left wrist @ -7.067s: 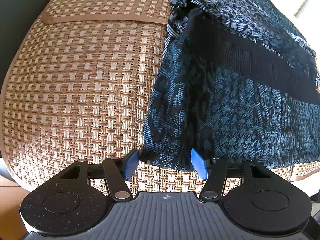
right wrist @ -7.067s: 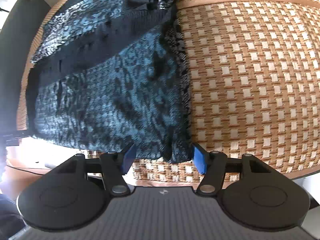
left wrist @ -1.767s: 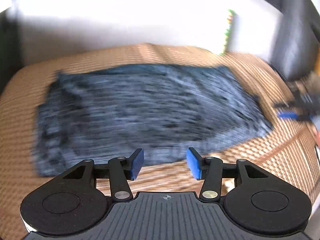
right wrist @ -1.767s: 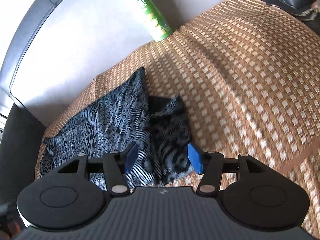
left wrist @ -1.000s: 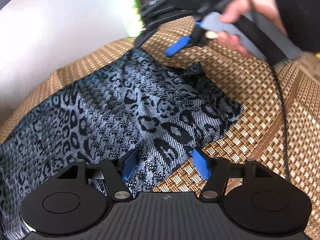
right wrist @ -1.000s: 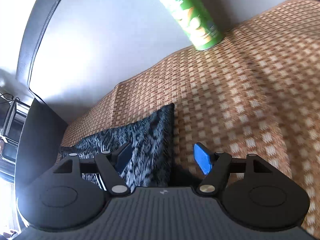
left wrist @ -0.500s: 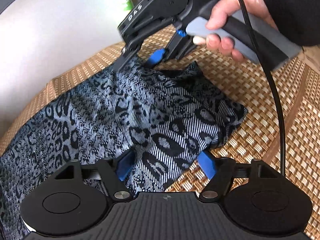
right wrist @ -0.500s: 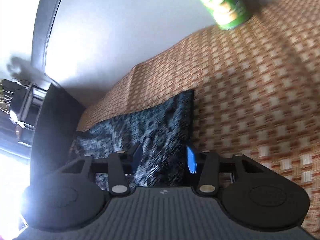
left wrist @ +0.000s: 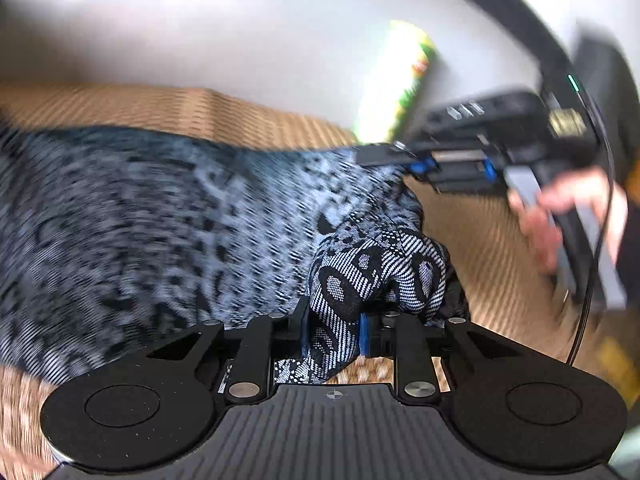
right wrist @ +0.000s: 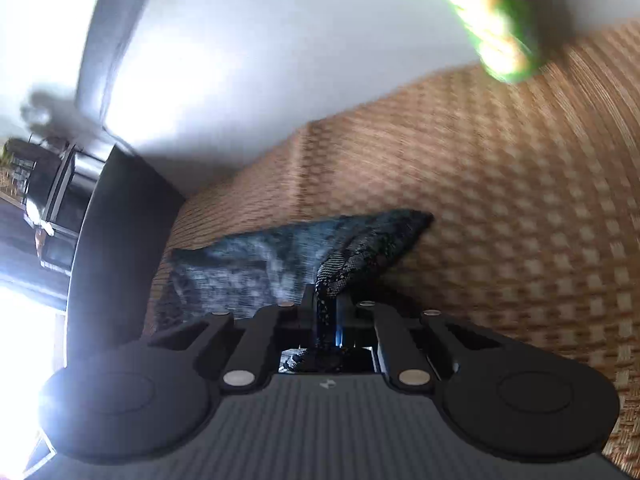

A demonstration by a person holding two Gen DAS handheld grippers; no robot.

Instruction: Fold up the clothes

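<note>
A blue-grey and black leopard-print garment (left wrist: pixel 160 216) lies spread over a woven tan mat (left wrist: pixel 120 108). My left gripper (left wrist: pixel 332 330) is shut on a bunched near corner of it, the cloth bulging up between the blue pads. In the left wrist view the right gripper (left wrist: pixel 420 166), held by a hand (left wrist: pixel 560 216), pinches the garment's far right corner. In the right wrist view the right gripper (right wrist: pixel 326 320) is shut on a thin fold of the garment (right wrist: pixel 280 256), lifted off the mat (right wrist: pixel 500 200). Both views are motion-blurred.
A green snack can (left wrist: pixel 400 84) stands at the back of the mat against a pale grey backrest (left wrist: pixel 200 32); it appears in the right wrist view as well, the can (right wrist: pixel 496 20) at top right. A dark armrest (right wrist: pixel 116 232) borders the mat at left.
Both grippers were open around the garment's corners half a second ago; now each has shut on its corner and the cloth is lifting. The views have swung and blurred.
</note>
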